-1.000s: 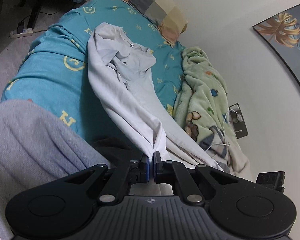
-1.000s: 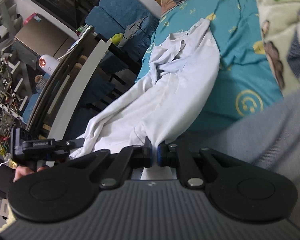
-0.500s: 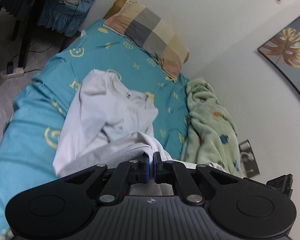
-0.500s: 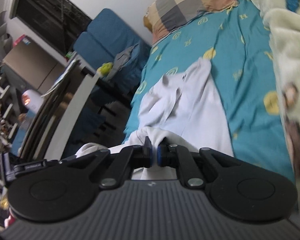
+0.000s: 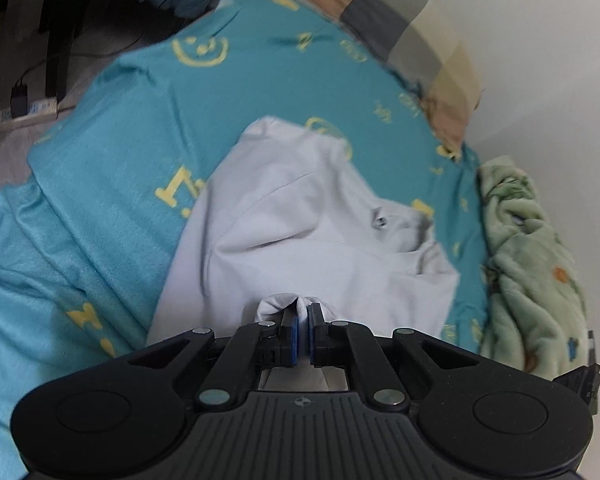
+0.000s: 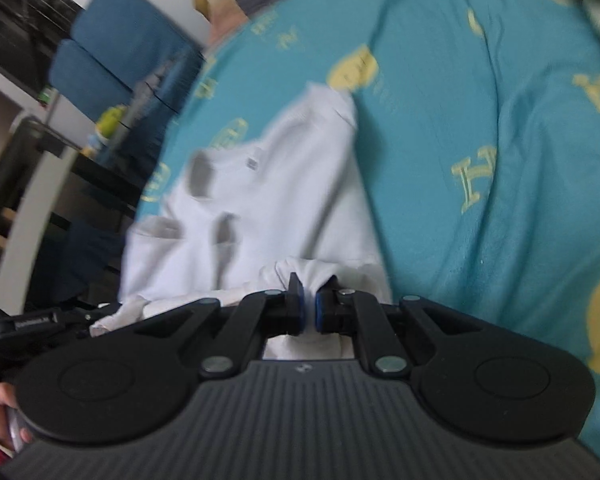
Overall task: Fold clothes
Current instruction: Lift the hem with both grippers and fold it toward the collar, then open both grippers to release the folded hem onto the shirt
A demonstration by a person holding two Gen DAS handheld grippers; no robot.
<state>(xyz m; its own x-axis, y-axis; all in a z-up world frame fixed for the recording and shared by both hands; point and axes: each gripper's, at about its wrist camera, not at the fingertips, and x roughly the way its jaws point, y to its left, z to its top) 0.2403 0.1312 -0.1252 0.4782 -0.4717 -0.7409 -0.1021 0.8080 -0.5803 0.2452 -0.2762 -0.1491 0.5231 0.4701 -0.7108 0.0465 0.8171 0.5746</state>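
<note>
The left tool (image 5: 303,322) pinches a bunch of the white shirt (image 5: 300,232). The shirt lies on the blue bed (image 5: 112,184). A green blanket (image 5: 532,264) sits beside it, with a checked pillow (image 5: 412,36) behind.

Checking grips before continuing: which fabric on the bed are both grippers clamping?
The white shirt: left gripper and right gripper pinch it; the green fleece blanket lies untouched alongside.
</note>
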